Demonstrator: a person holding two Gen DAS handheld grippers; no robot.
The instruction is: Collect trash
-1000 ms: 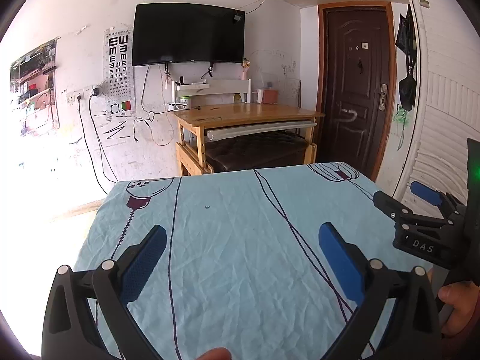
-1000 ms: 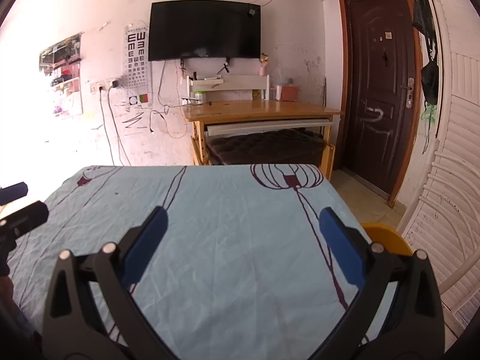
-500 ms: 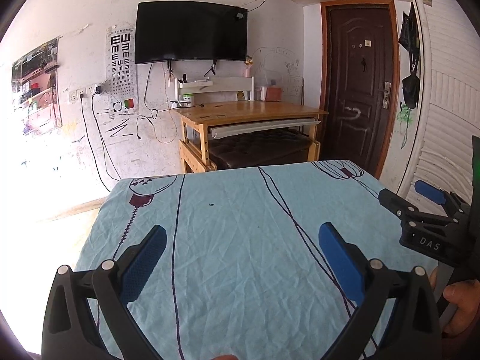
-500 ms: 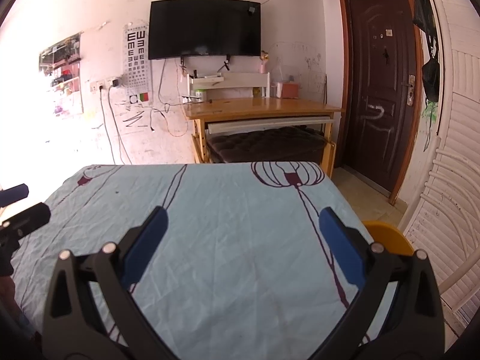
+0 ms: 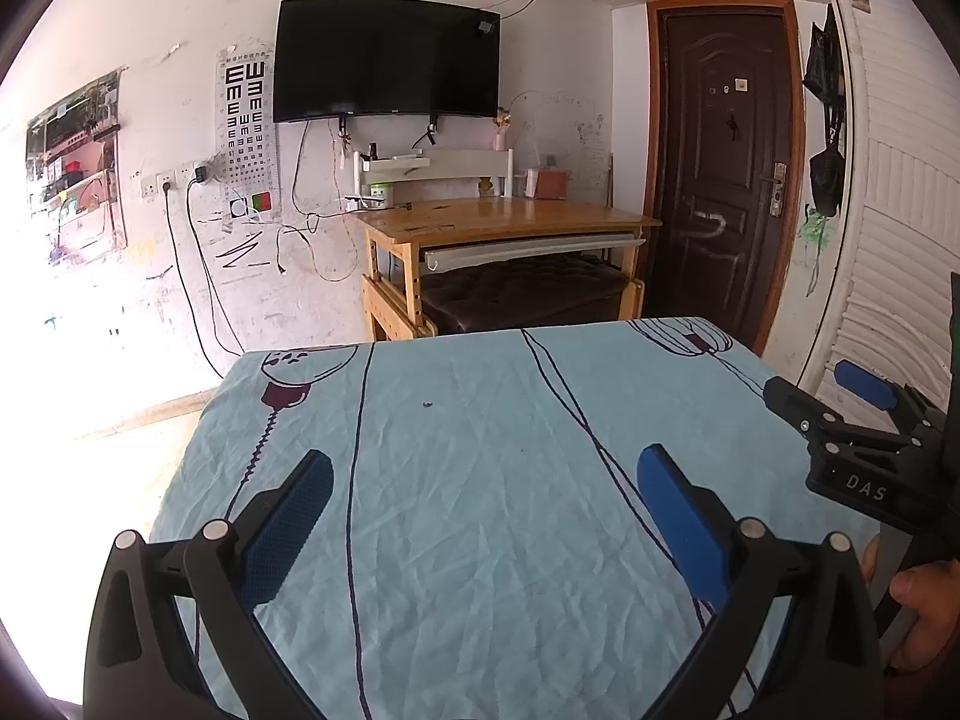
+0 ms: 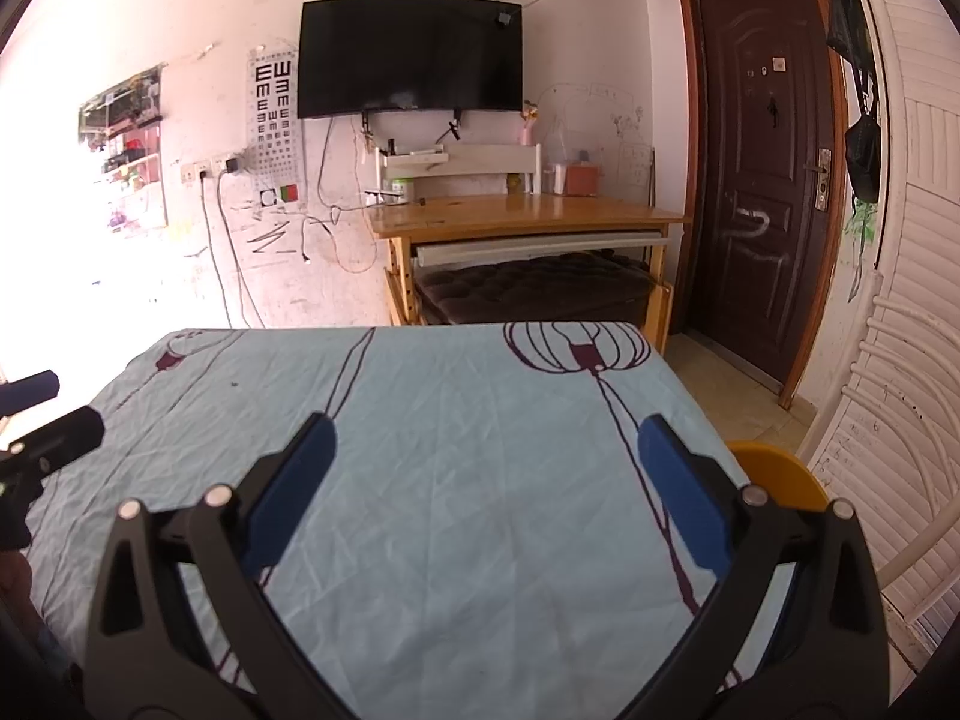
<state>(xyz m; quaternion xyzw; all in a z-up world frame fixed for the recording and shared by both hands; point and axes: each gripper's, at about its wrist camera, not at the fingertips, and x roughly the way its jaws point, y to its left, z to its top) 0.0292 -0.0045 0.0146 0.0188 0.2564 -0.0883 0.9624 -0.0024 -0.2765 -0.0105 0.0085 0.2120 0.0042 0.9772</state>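
Since a second ago: both views barely shifted, left view drifted slightly; no trash come into view, so no visible gain for task. Left gripper (image 5: 483, 501) and right gripper (image 6: 486, 468) hover side by side, low over blue-clothed desk (image 5: 480, 420), pointing forward; jaws of both wide apart, holding nothing. Only tiny dark speck (image 5: 427, 404) on cloth. Yellow object (image 6: 774, 474) beside desk; bin or not, cannot tell.

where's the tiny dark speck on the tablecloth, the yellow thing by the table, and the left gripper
dark speck (image 5: 427, 404): left wrist view, its middle
yellow thing (image 6: 780, 474): right wrist view, curved top
left gripper (image 5: 480, 507): left wrist view, between open fingertips
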